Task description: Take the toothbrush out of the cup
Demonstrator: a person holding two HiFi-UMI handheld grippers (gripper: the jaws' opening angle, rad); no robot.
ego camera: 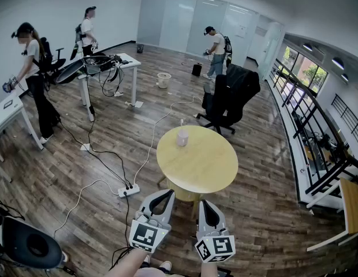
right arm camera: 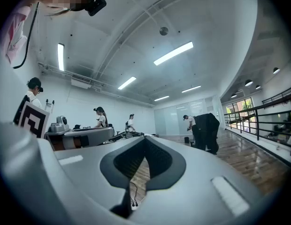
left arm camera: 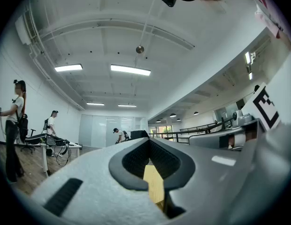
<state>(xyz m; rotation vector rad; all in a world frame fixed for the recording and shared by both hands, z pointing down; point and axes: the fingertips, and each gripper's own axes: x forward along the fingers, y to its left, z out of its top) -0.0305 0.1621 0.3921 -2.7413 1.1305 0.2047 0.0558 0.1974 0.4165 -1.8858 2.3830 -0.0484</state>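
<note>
Fingers [left arm camera: 131, 159] of the left gripper [ego camera: 166, 193] are pressed together at their tips with nothing between them, and those of the right gripper [ego camera: 203, 202] meet the same way, also empty. Both grippers hang side by side at the near edge of the round wooden table [ego camera: 202, 169], well apart from the pink cup [ego camera: 182, 138], which stands upright near its far edge. The toothbrush [ego camera: 181, 124] sticks up out of that cup.

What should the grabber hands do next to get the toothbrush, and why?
Probably reach the right gripper forward over the round table toward the pink cup, opening its jaws. It and the left gripper are both shut by the table's near edge; the toothbrush stands in the cup, far across.
</note>
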